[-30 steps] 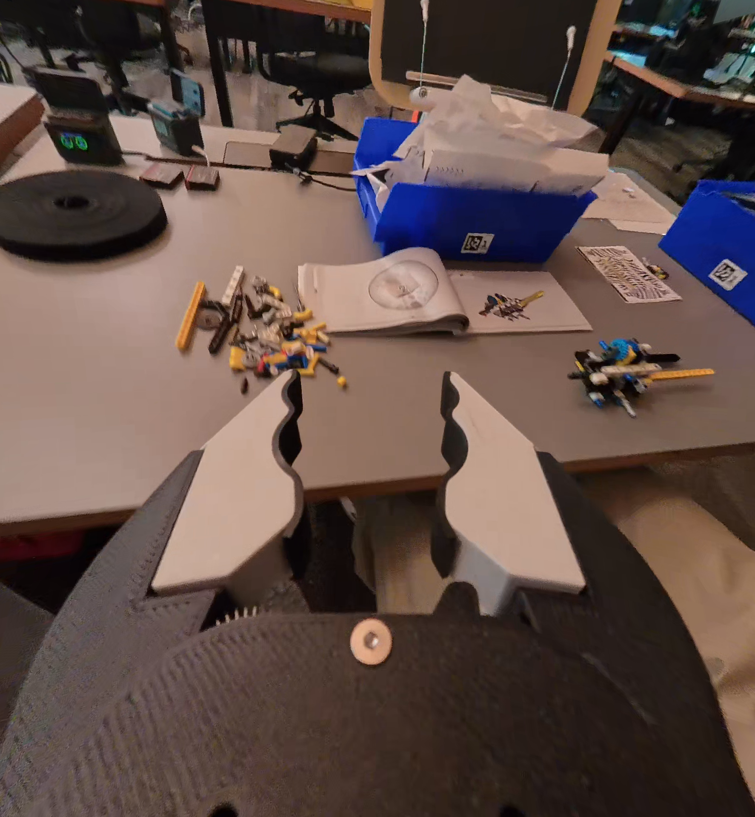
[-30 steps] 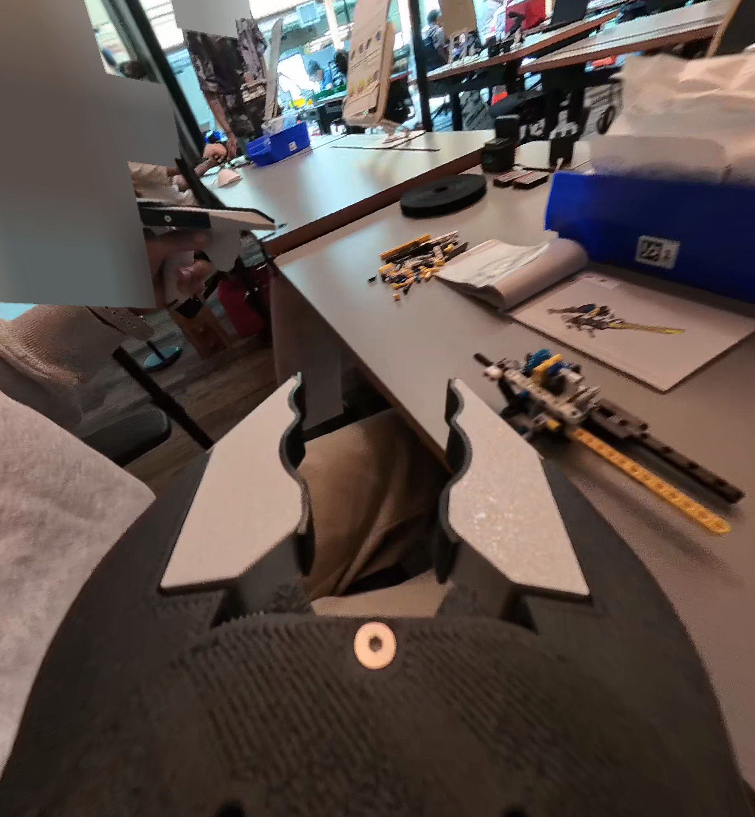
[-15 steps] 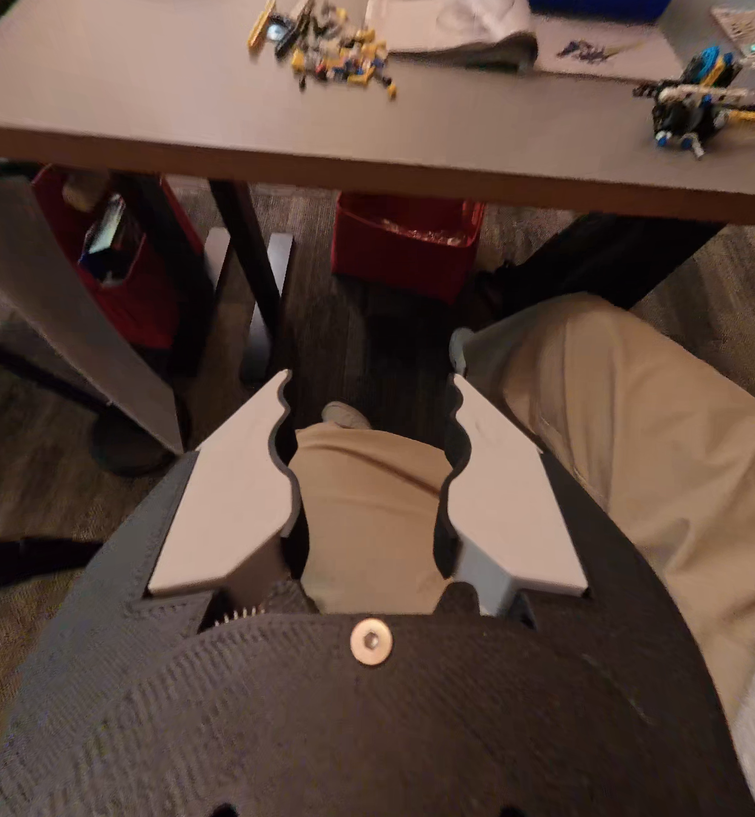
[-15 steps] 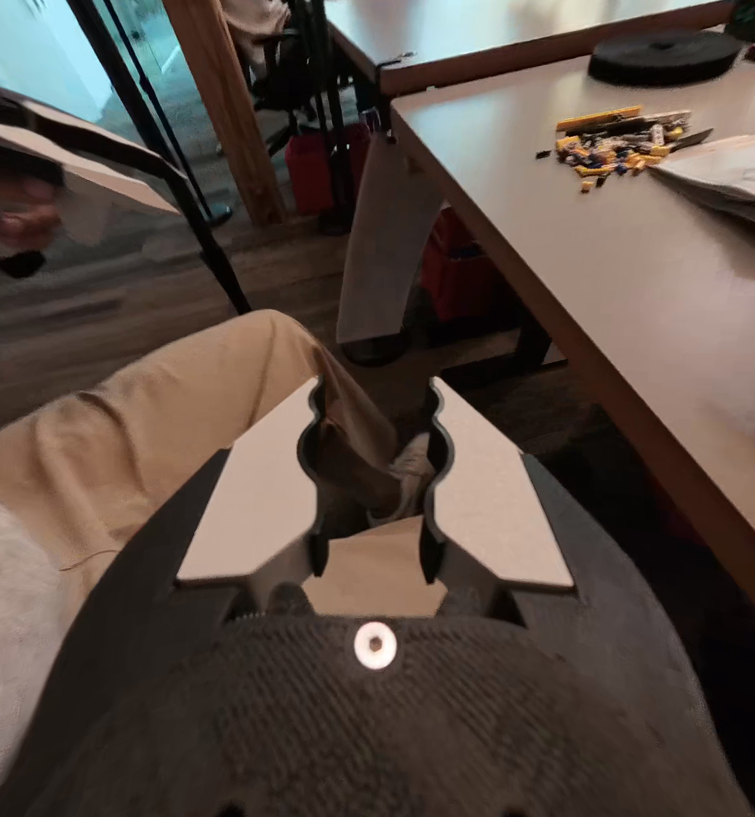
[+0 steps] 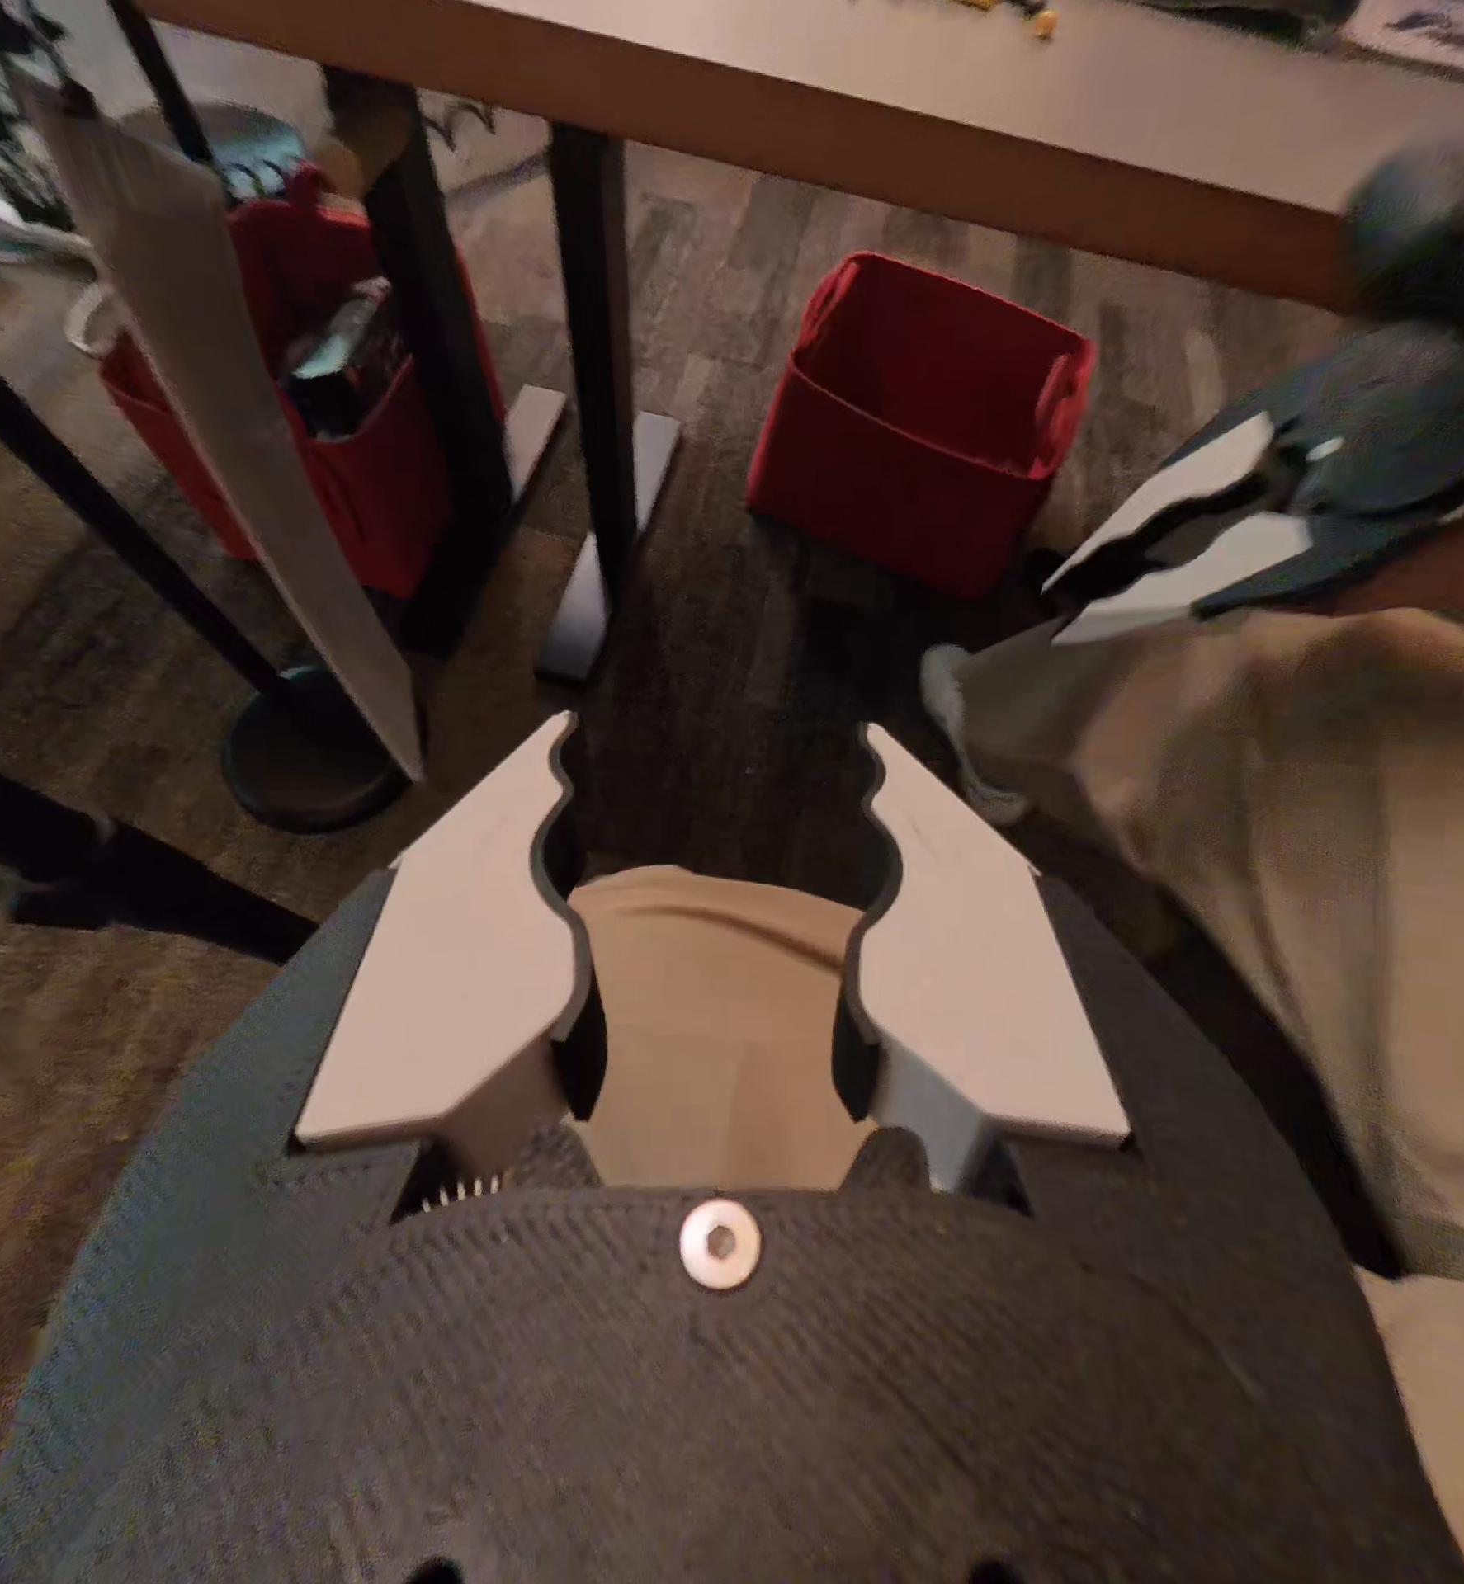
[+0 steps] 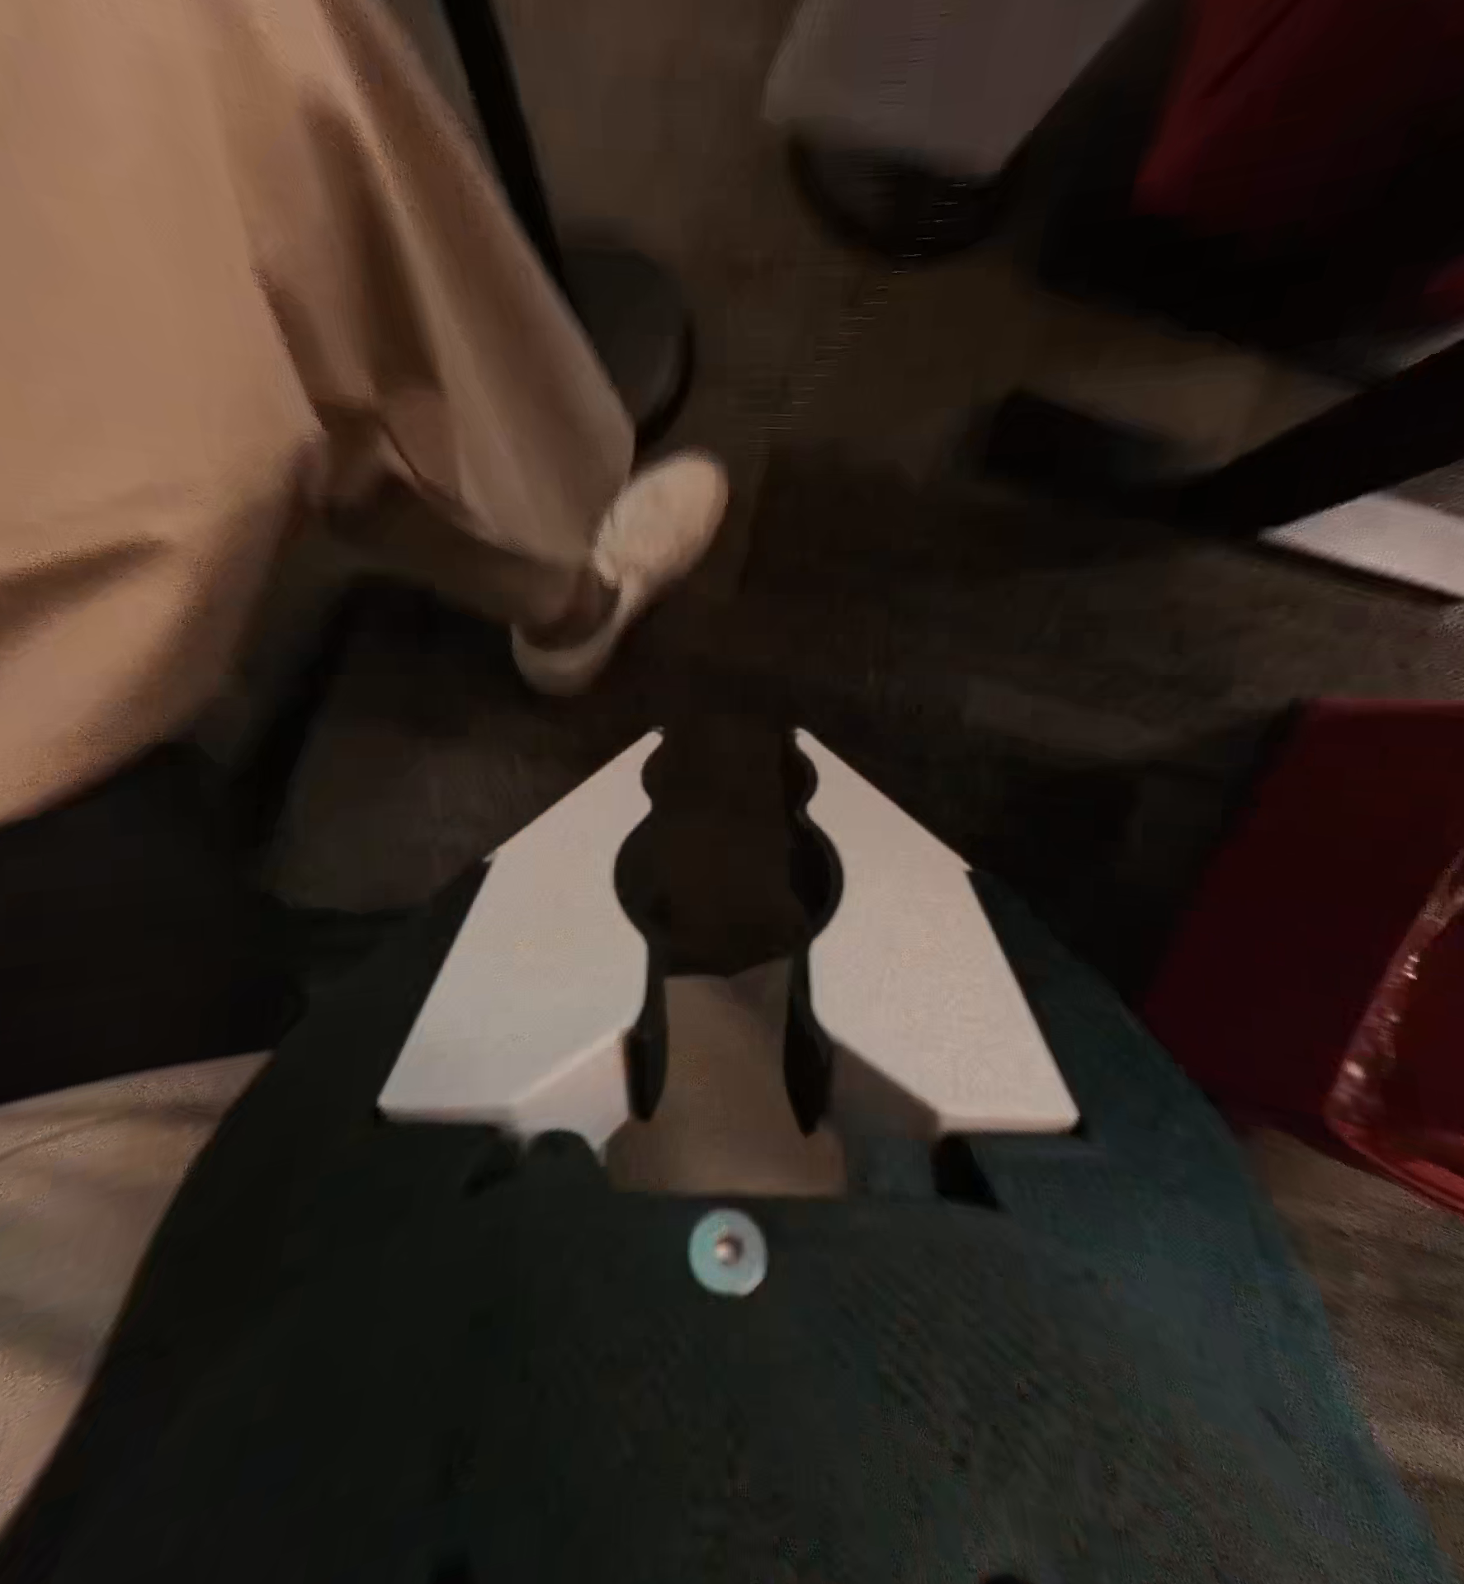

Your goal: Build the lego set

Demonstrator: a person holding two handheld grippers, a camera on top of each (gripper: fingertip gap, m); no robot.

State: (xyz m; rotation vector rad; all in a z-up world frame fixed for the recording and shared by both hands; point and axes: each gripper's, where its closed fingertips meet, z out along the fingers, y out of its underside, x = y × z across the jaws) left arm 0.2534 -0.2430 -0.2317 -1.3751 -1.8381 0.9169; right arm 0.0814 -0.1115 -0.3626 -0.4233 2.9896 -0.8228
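My left gripper (image 5: 718,737) is open and empty. It hangs below the table (image 5: 883,111) and points down over a person's tan-trousered knee (image 5: 711,986). My right gripper (image 6: 728,739) is open with a narrower gap and empty. It points at the floor beside a tan trouser leg (image 6: 240,343) and a light shoe (image 6: 634,566); the view is blurred. The right gripper also shows at the right of the left wrist view (image 5: 1054,609). Only a few small lego pieces (image 5: 1003,9) show at the table's far edge. The built model is out of view.
Under the table stand black table legs (image 5: 591,343), a red bin (image 5: 917,429) and another red bin with items (image 5: 326,411). A grey panel (image 5: 231,411) leans at the left. A red bin (image 6: 1414,943) lies right of the right gripper. The floor is dark carpet. The gap from one gripper's tips to the other's is roughly 25 centimetres.
Both grippers have dropped from above the table to below its edge and now point at the floor and the person's legs. The right gripper's jaws have narrowed.
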